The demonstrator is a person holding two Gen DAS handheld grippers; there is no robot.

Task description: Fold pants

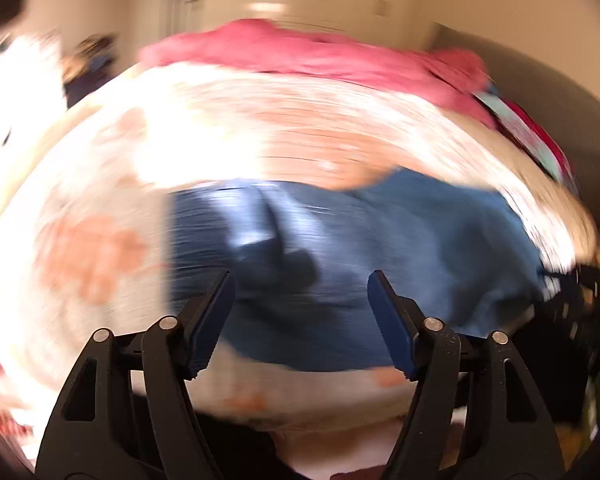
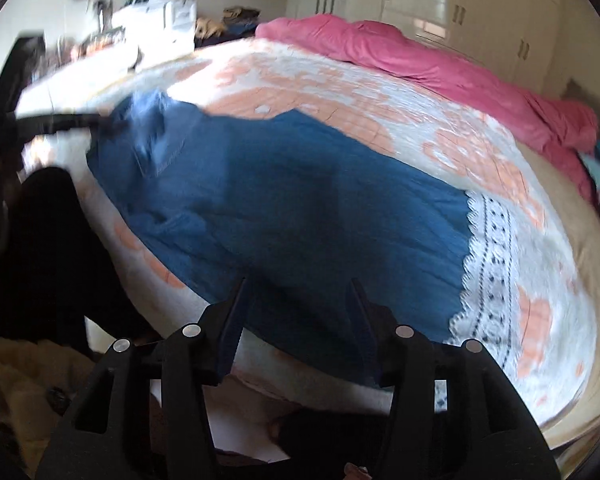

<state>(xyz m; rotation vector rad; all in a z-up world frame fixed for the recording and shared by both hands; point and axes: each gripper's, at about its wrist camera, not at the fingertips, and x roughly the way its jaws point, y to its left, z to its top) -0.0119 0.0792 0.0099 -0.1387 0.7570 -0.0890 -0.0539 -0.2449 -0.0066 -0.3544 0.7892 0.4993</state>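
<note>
Denim, blue and soft-looking, spread across the near side of the bed (image 2: 496, 184): these are the pants (image 2: 300, 208), lying flat on a white bedspread with peach flowers, and from the right wrist view they look already doubled over into one broad panel. One end carries a white lace trim (image 2: 488, 264) on the right; the other end, bunched and creased, sits far left where the left gripper (image 1: 300, 320) shows as a dark blurred shape right by the cloth. A pink duvet (image 2: 420, 60) is heaped along the far edge, well apart from the pants.

Left gripper: jaws spread wide, nothing between them, cloth only beyond the tips. Right gripper (image 2: 298, 320): jaws parted too, narrower, empty, hovering over the near edge of the pants.

Handling call now. This fabric reads as limp and fairly light for its spread, so it should drape and sag from any single pinch and drag along the bedspread rather than slide clean. Nothing fragile but that lace, which could snag. Best hold, I'd judge, is the thick layered edge at each end, one gripper per corner, pinching through every layer so the fold travels together.
</note>
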